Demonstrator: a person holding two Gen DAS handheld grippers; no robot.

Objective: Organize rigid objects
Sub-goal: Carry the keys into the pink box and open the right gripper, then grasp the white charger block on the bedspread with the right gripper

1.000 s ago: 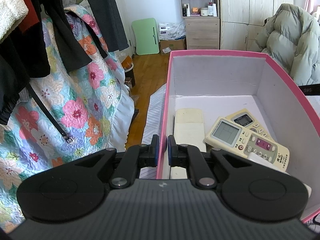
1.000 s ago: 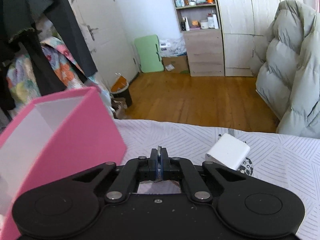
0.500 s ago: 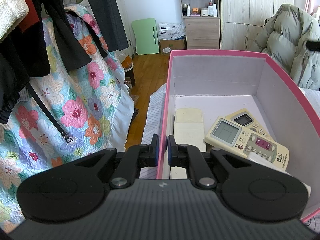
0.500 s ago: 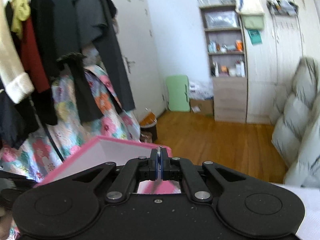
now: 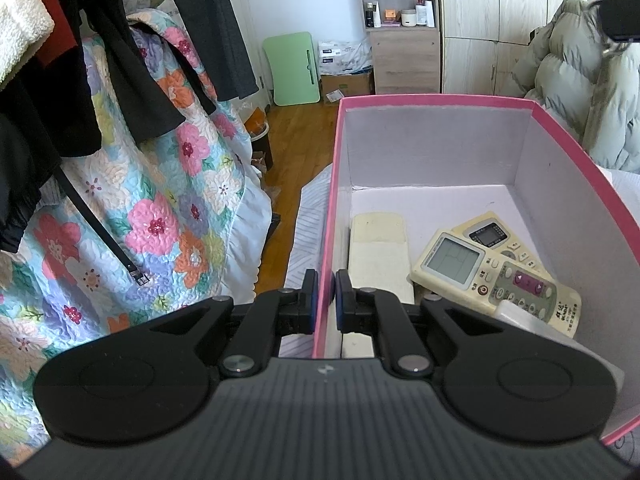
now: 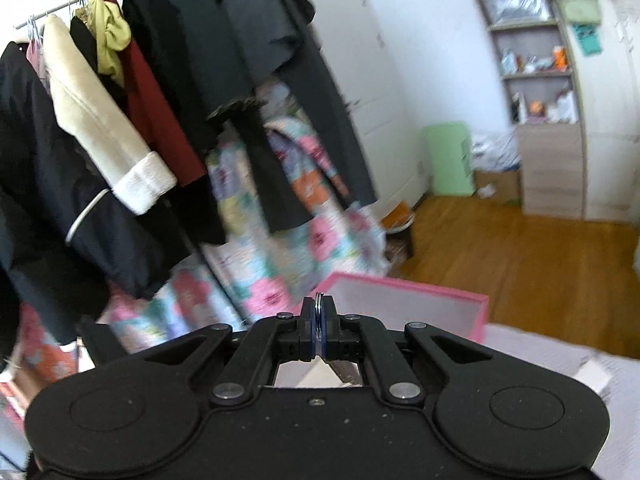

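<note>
Remotes (image 5: pixel 496 276) lie in the pink box (image 5: pixel 436 100) on the bed: two cream ones with grey screens overlapping, the nearer bearing small lettering too fine to read, beside a plain cream one (image 5: pixel 378 252). Left claw (image 5: pixel 323 300) pinches the box's left wall. Right claw (image 6: pixel 319 320), above the box, is clamped on a thin metal ring (image 6: pixel 318 300).

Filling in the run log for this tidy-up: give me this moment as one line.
left gripper: shut on pink box wall | right gripper: shut on thin metal ring, above box | in box: remotes
</note>
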